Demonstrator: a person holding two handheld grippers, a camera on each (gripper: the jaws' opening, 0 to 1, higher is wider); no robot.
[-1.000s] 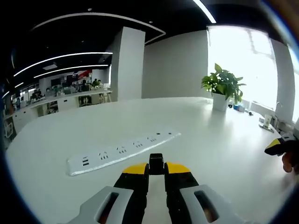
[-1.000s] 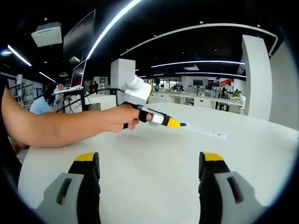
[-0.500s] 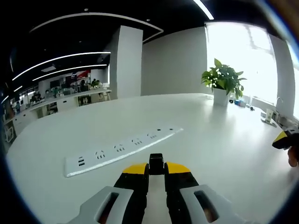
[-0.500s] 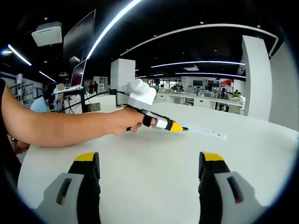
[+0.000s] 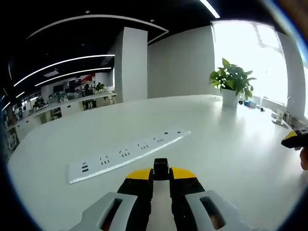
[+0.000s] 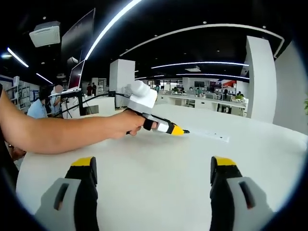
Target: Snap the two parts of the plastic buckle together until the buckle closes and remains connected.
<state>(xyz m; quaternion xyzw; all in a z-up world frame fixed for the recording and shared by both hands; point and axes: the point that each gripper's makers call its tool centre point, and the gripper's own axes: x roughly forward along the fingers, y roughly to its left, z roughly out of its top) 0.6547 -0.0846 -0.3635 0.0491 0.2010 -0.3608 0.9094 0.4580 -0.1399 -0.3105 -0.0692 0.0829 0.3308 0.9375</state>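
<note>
My left gripper (image 5: 160, 175) is shut on a small black buckle part (image 5: 160, 168), which sticks out between its yellow tips just above the white table (image 5: 226, 144). The right gripper view shows that same left gripper (image 6: 181, 130) from the side, held in a person's hand (image 6: 126, 125) low over the table. My right gripper (image 6: 154, 166) is open wide with nothing between its jaws. Its yellow tip (image 5: 293, 138) enters the left gripper view at the right edge. I see no second buckle part.
A long white power strip (image 5: 126, 152) lies on the table ahead of the left gripper and shows far off as the strip (image 6: 211, 135). A potted plant (image 5: 233, 83) stands at the table's far side by the window. The person's forearm (image 6: 53, 134) stretches across the left.
Both views have shifted a little with the hands. The right gripper's tip now sits closer to the right edge of the left gripper view. Both grips are unchanged.
</note>
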